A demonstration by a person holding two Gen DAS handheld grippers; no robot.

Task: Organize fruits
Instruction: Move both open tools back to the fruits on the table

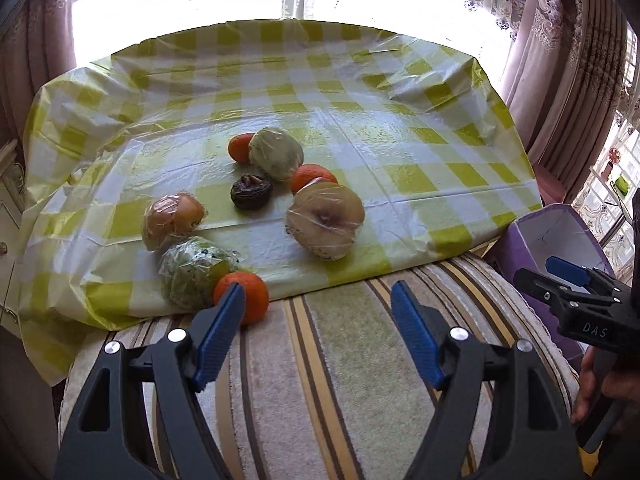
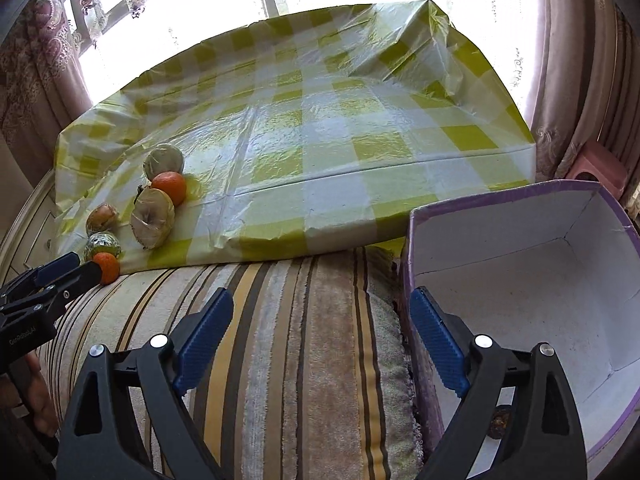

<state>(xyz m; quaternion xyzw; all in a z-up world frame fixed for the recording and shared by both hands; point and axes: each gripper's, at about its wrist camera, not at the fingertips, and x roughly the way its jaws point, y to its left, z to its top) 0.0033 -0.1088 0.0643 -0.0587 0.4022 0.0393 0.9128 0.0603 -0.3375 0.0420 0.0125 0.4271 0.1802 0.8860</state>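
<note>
Several fruits lie on the yellow checked tablecloth (image 1: pixel 360 92): three tangerines, the nearest tangerine (image 1: pixel 250 294) at the cloth's front edge, a dark wrinkled fruit (image 1: pixel 251 192), and film-wrapped pieces, among them a cut half (image 1: pixel 326 220) and a green one (image 1: pixel 192 272). My left gripper (image 1: pixel 320 312) stands open over the striped cushion, its left finger just in front of the nearest tangerine (image 2: pixel 108 268), holding nothing. My right gripper (image 2: pixel 320 304) is open and empty, its right finger over the wall of the purple box (image 2: pixel 520 280). A small dark fruit (image 2: pixel 500 422) lies in the box.
The striped cushion (image 1: pixel 340 360) spans the foreground below the cloth-covered surface. The purple box (image 1: pixel 552 232) sits at its right end. Curtains and a bright window stand behind. The right gripper (image 1: pixel 560 276) shows at the right edge, and the left gripper (image 2: pixel 76 268) at the left edge, each held by a hand.
</note>
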